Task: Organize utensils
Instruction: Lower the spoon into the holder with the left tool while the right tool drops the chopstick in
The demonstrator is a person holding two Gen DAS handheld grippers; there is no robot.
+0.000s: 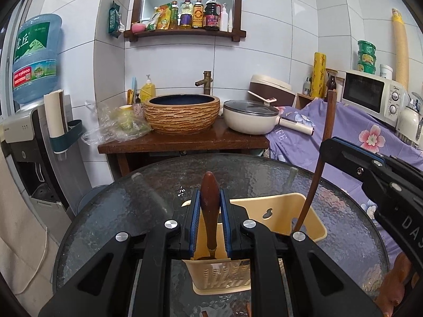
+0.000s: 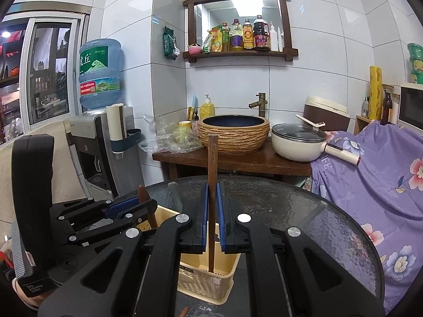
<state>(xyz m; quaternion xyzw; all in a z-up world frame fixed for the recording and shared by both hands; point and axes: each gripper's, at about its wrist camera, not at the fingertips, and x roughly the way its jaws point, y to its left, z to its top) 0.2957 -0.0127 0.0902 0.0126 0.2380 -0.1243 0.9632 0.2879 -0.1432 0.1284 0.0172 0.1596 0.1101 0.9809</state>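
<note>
Listing what we see past the glass table (image 1: 132, 211): a washbasin (image 1: 182, 113), a lidded pot (image 1: 249, 117), a water jug (image 1: 35, 58), a bottle shelf (image 1: 185, 33), a microwave (image 1: 370, 95) and a floral cloth (image 1: 343, 132); none of it blocks the holder (image 1: 290, 216) on the table. Our left gripper (image 1: 210, 224) tilts downward, clenched on a spoon (image 1: 210, 206) whose lower end is inside the holder. Our right gripper (image 2: 211, 211) clamps chopsticks (image 2: 212, 185) upright, tips in the holder.
</note>
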